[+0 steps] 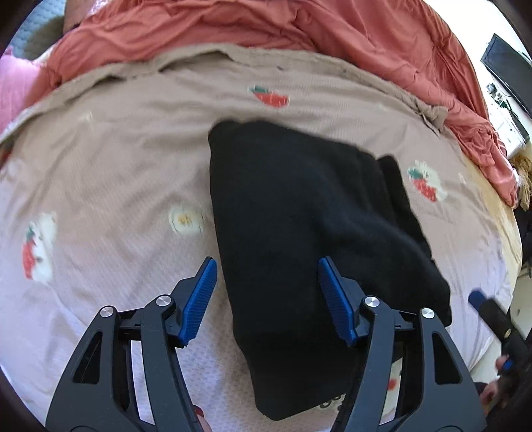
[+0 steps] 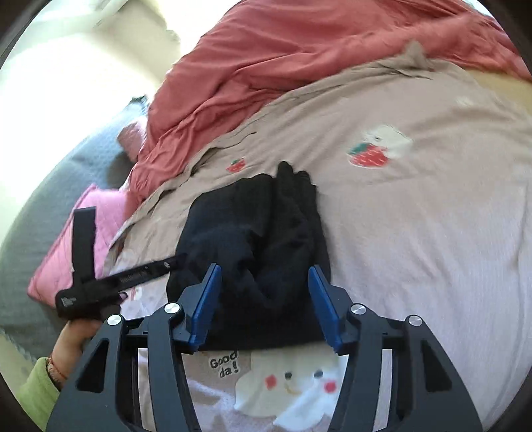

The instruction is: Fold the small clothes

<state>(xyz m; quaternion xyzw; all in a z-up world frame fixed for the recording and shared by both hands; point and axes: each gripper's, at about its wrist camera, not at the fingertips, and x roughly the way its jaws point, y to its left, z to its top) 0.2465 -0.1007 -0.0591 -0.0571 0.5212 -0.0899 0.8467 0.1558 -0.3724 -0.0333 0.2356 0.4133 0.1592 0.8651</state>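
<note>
A black garment [image 1: 282, 199] lies folded into a narrow bundle on the printed bed cover [image 1: 116, 149]. My left gripper [image 1: 267, 262] hangs over its near part, open, with the blue pads wide apart and off the cloth. In the right wrist view the same black garment [image 2: 252, 226] lies bunched, with loose ends at its far side. My right gripper [image 2: 265, 268] stands open over its near edge, holding nothing. The other gripper [image 2: 89, 279] shows at the garment's left, held by a hand [image 2: 73, 335].
A rumpled red-orange blanket [image 1: 232, 30] is heaped along the far side of the bed. A pink pillow [image 2: 99, 212] and grey bedding [image 2: 50, 206] lie at the left. A dark screen [image 1: 505, 69] stands beyond the bed's right edge.
</note>
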